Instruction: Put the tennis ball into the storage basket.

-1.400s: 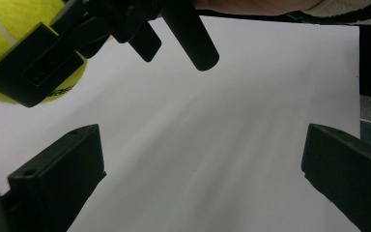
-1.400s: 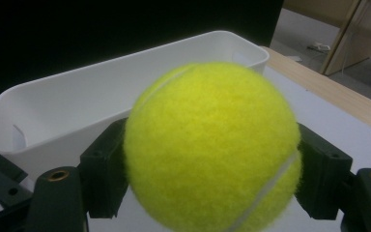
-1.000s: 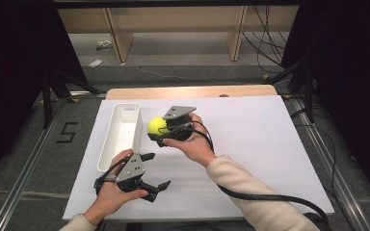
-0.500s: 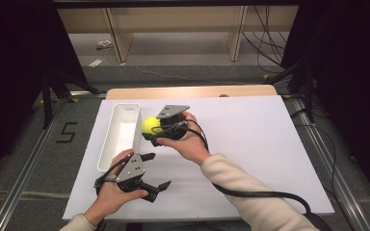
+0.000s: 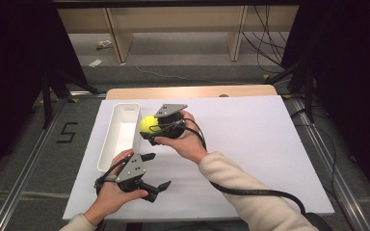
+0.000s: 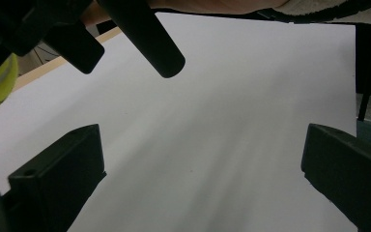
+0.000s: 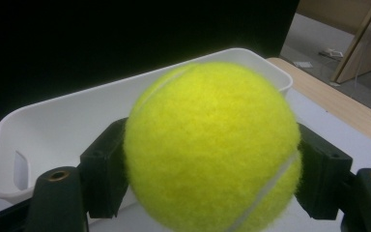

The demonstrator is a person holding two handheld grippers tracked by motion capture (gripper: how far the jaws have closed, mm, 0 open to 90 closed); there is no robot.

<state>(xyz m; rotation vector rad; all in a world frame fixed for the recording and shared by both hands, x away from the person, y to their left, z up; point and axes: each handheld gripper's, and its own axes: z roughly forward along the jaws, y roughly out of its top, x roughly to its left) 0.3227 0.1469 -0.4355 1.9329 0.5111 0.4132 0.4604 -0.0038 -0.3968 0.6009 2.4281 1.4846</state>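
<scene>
A yellow tennis ball [image 7: 212,145] is clamped between the jaws of the right gripper [image 5: 150,126] and is held above the table, just beside the long edge of the white tray [image 5: 120,134]. The left gripper [image 5: 155,171] is held near the front of the white table [image 5: 250,144], its jaws spread wide with nothing between them.

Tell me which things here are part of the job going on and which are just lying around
Part of the job:
tennis ball, clamped in the right gripper
white bin, just beside the ball
left gripper, open and idle over the white sheet

Just lying about:
scraps on the floor beyond the table
cables on the floor
</scene>
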